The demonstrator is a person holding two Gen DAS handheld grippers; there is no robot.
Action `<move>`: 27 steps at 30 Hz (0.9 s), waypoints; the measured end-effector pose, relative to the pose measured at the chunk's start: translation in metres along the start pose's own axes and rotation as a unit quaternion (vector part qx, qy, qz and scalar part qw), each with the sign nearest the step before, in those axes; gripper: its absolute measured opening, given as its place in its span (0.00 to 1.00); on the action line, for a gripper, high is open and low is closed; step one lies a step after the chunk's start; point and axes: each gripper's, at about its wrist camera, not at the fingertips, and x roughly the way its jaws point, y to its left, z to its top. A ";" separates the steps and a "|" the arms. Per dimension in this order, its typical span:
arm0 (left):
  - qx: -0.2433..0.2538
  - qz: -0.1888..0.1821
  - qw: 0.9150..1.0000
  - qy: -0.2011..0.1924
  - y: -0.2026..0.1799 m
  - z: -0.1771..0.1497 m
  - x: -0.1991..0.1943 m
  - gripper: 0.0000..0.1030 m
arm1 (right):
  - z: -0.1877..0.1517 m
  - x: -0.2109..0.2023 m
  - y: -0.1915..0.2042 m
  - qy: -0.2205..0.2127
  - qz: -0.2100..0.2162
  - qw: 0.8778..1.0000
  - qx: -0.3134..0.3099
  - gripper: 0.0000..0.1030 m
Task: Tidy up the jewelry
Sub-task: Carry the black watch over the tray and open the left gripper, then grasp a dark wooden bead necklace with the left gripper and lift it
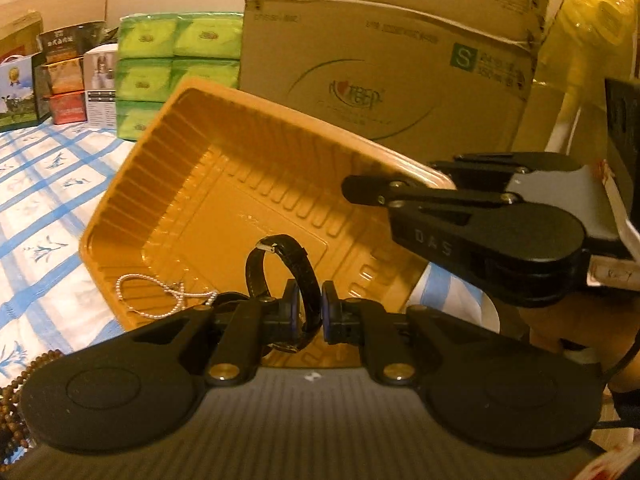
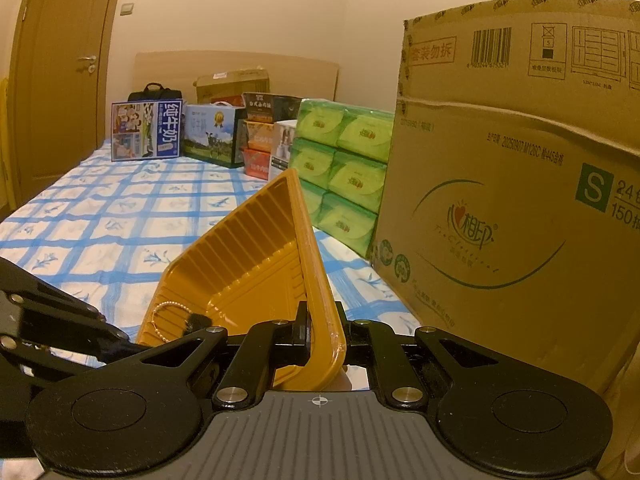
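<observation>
An orange plastic tray [image 1: 208, 184] is tilted up over the bed. My right gripper [image 2: 320, 330] is shut on the tray's rim [image 2: 320, 300] and holds it up; it also shows at the tray's right edge in the left wrist view [image 1: 400, 196]. My left gripper [image 1: 308, 314] is shut on a black-strap watch [image 1: 296, 268] over the tray's near part. A silver bead chain [image 1: 160, 292] lies at the tray's near left corner; it also shows in the right wrist view [image 2: 168, 316]. A brown bead string [image 1: 16, 392] lies on the bed at lower left.
A large cardboard box [image 2: 512, 208] stands close behind the tray on the right. Green tissue packs [image 2: 344, 168] and several cartons [image 2: 216, 136] line the far side of the blue-checked bed sheet [image 2: 100, 220]. A door [image 2: 60, 80] is at the far left.
</observation>
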 end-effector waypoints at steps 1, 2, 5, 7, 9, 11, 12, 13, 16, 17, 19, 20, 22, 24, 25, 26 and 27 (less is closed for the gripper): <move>0.001 -0.002 1.000 0.002 -0.001 -0.001 -0.001 0.10 | 0.000 0.000 0.000 0.000 0.000 1.000 0.000 0.09; 0.002 -0.002 1.000 0.007 -0.001 -0.002 0.001 0.12 | 0.000 0.000 0.000 0.000 0.000 1.000 0.000 0.09; 0.010 -0.002 1.000 0.002 -0.002 -0.004 -0.003 0.15 | 0.000 0.000 0.000 0.002 -0.001 1.000 0.000 0.09; 0.009 0.001 1.000 -0.003 -0.001 -0.004 -0.007 0.16 | -0.001 0.000 -0.001 0.001 -0.001 1.000 0.001 0.09; 0.008 0.011 1.000 -0.006 0.003 -0.005 -0.011 0.16 | -0.001 0.000 -0.001 0.001 -0.001 1.000 0.001 0.09; 0.003 0.021 1.000 -0.008 0.008 -0.008 -0.017 0.16 | -0.001 0.000 -0.001 0.001 0.000 1.000 0.001 0.09; -0.002 0.028 1.000 -0.009 0.012 -0.011 -0.021 0.16 | -0.001 0.000 -0.001 0.001 -0.001 1.000 0.001 0.09; -0.006 0.034 0.999 -0.009 0.015 -0.013 -0.024 0.16 | -0.001 0.000 -0.001 0.001 -0.001 1.000 0.001 0.09; -0.014 0.059 0.998 -0.009 0.025 -0.023 -0.036 0.16 | -0.001 0.000 0.000 0.001 -0.001 1.000 0.001 0.08; -0.016 0.068 0.998 -0.008 0.027 -0.027 -0.040 0.16 | -0.001 0.000 0.000 0.001 -0.001 1.000 0.000 0.08; -0.023 0.088 0.996 -0.006 0.034 -0.036 -0.049 0.16 | -0.001 0.000 0.000 0.001 0.000 1.000 0.000 0.08; -0.028 0.099 0.995 -0.005 0.037 -0.041 -0.053 0.16 | -0.001 0.000 0.000 0.001 0.000 1.000 -0.001 0.08; -0.040 0.124 0.991 -0.004 0.043 -0.051 -0.063 0.17 | -0.001 0.000 0.001 0.000 -0.002 1.000 -0.001 0.08; -0.052 0.145 0.988 -0.003 0.050 -0.061 -0.072 0.17 | -0.001 0.000 0.001 0.000 -0.002 1.000 -0.002 0.08; -0.062 0.156 0.986 -0.002 0.054 -0.067 -0.076 0.17 | -0.001 0.000 0.001 0.000 -0.002 1.000 -0.002 0.08; -0.071 0.164 0.984 -0.002 0.058 -0.070 -0.080 0.17 | -0.001 0.000 0.001 0.000 -0.002 1.000 -0.002 0.08; -0.079 0.174 0.982 -0.001 0.062 -0.074 -0.084 0.18 | -0.001 0.000 0.001 0.000 -0.002 1.000 -0.002 0.08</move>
